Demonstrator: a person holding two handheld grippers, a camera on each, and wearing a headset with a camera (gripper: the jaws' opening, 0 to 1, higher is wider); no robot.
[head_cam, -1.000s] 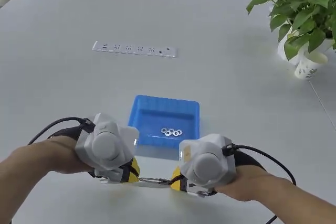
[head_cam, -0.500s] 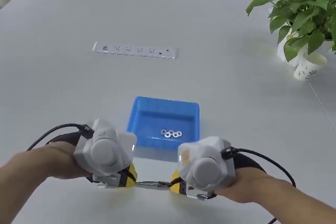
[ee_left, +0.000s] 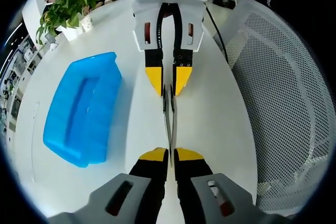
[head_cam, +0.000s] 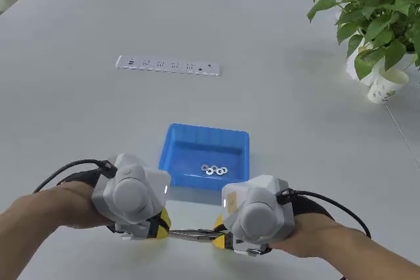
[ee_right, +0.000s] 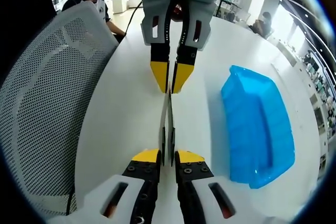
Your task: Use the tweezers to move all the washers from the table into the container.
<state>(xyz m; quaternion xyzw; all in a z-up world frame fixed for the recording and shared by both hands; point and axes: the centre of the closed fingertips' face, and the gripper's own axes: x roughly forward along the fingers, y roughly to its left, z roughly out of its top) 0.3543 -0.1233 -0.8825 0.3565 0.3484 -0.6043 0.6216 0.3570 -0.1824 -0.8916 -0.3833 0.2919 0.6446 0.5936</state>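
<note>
A: Entry, nearest first. Left gripper [ee_left: 168, 156]: state?
B: Jaws drawn almost together, pinching one end of the tweezers [ee_left: 169, 116]. The yellow tips sit against the two thin metal blades.
A: And the right gripper [ee_right: 168, 157]?
B: Same. Its jaws press in on the other end of the tweezers. The two grippers point straight at each other along one line, and the tweezers bridge the short gap between them.
A: Height over the table [head_cam: 295, 129]?
B: Low, at the near edge. Whether the tweezers touch the surface, cannot tell.
A: Anything beside them?
B: A white mesh chair [ee_left: 283, 103] on the person's side of the table edge, seen in both gripper views.
A: Next out, the container [head_cam: 207, 152]?
B: Blue, rectangular, open-topped. It sits flat on the table just beyond the grippers, roughly centred between them.
A: Washers [head_cam: 214, 170]?
B: A small cluster of silver rings lies on the container floor, towards its near wall and slightly right of centre. They are touching or nearly touching one another. Exact count not legible.
A: Farther out?
B: A white power strip [head_cam: 167, 65] lies well beyond the container, towards the left. A potted plant [head_cam: 374, 18] stands at the far right edge of the table.
</note>
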